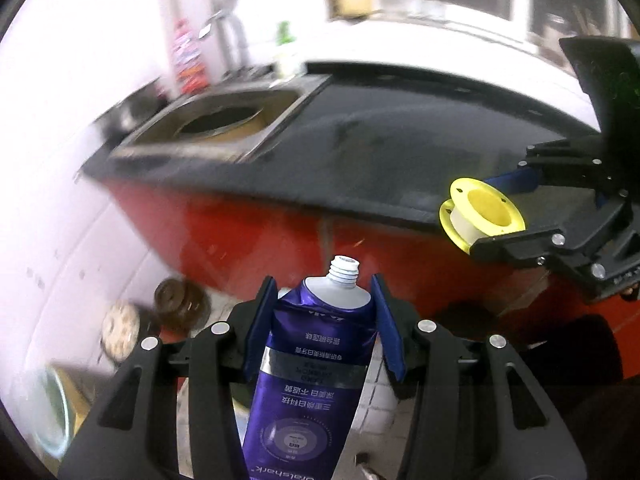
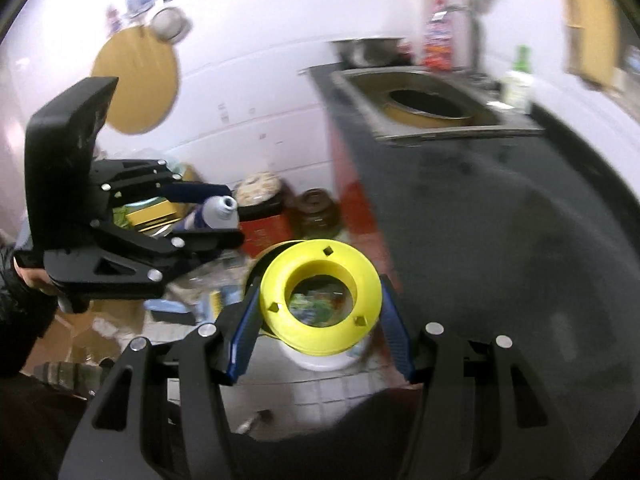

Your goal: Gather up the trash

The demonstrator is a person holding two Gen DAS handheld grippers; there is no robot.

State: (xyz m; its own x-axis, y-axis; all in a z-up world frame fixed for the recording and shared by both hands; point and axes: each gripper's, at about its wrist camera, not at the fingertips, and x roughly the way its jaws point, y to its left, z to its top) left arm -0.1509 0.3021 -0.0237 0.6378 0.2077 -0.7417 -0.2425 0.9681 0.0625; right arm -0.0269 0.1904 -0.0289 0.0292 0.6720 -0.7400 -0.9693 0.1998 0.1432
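A purple toothpaste tube (image 1: 308,360) without a cap stands nozzle-up between the blue pads of my left gripper (image 1: 323,282), which is shut on it. In the right wrist view the same left gripper (image 2: 234,214) shows at the left, with the tube (image 2: 216,212) lying sideways in it. My right gripper (image 2: 320,292) is shut on a yellow spool (image 2: 320,304) wound with white tape, gripped by its rims. In the left wrist view, the right gripper (image 1: 492,210) and the spool (image 1: 482,212) hang at the counter's near edge. Both pictures are blurred.
A black countertop (image 1: 400,152) on a red cabinet holds a sink (image 1: 224,120) with a round basin. A green bottle (image 2: 518,80) stands beside the sink. A white bucket (image 2: 320,360) with colourful scraps sits on the tiled floor under the spool. Jars (image 1: 180,300) and clutter crowd the floor.
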